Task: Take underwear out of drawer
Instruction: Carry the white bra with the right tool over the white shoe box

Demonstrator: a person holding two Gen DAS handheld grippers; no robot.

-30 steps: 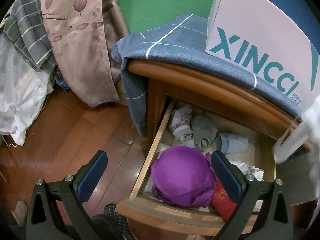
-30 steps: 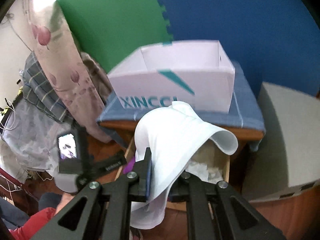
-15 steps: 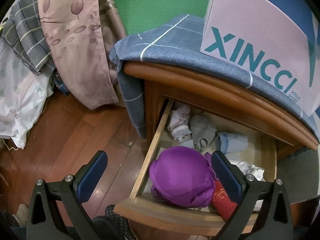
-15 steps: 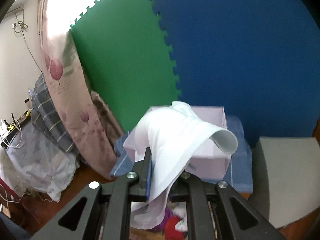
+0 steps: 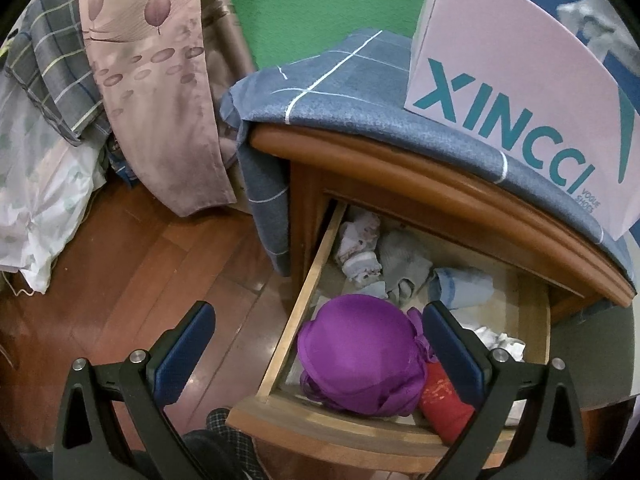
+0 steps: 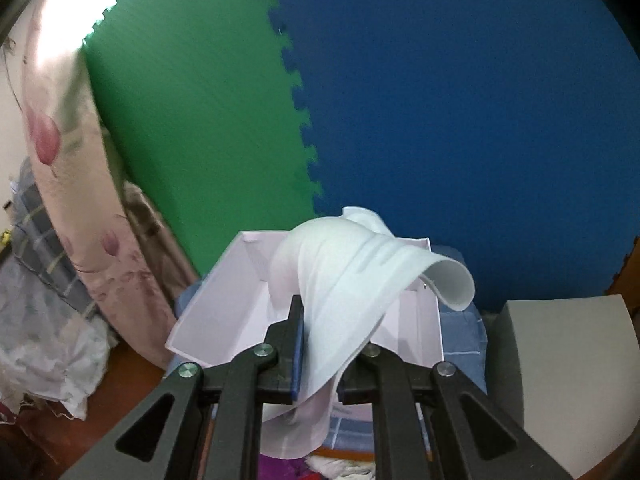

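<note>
The white underwear (image 6: pixel 340 292), clamped in the shut right gripper (image 6: pixel 320 360), has been lifted from the drawer (image 5: pixel 400 436) to above the box (image 6: pixel 212 308); the left gripper (image 5: pixel 316 344) is held wide open, empty.

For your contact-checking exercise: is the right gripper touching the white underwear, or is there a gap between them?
Touching. The right wrist view shows the right gripper shut on the white underwear, the cloth pinched between its pads and draping over and below them.
</note>
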